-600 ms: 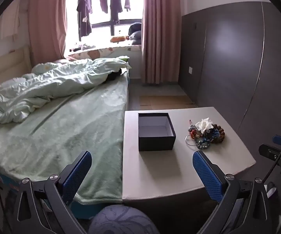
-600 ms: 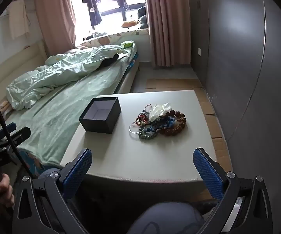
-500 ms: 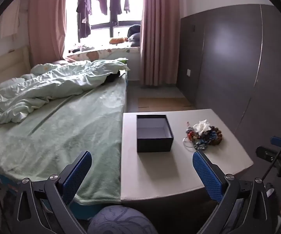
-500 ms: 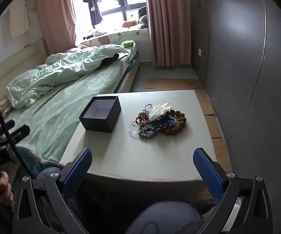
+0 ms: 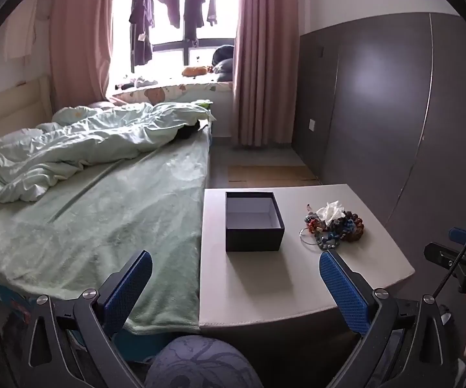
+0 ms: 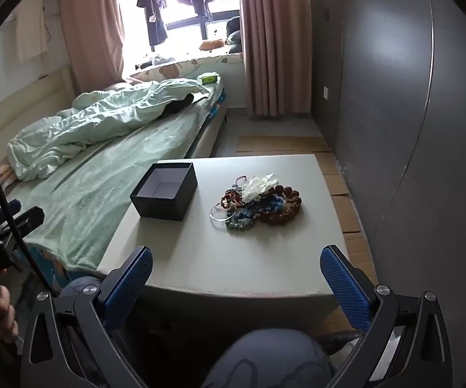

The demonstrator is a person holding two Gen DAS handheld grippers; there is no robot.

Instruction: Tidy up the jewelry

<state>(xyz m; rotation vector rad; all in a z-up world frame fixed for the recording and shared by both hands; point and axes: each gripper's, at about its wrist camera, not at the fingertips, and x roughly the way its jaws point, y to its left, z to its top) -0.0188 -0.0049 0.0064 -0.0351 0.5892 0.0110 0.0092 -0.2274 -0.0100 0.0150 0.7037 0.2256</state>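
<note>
A dark open box [image 5: 253, 223] with a pale, bare inside stands on a low white table [image 5: 265, 284]. To its right lies a heap of bead bracelets, a thin silver bangle and a white cloth flower [image 5: 331, 223]. The box [image 6: 165, 195] and the heap [image 6: 259, 203] also show in the right wrist view. My left gripper [image 5: 234, 287] is open and empty, held back from the table's near edge. My right gripper [image 6: 236, 281] is open and empty, also short of the table.
A bed with a green sheet and rumpled duvet [image 5: 97, 200] borders the table on the left. A dark wardrobe wall [image 5: 378, 113] runs along the right. Cardboard sheets [image 6: 343, 194] lie on the floor beside the table. My knee [image 5: 200, 362] is below the left gripper.
Both grippers have drawn back and tilted up slightly, so the table sits lower in both views. Nothing on the table has moved.
</note>
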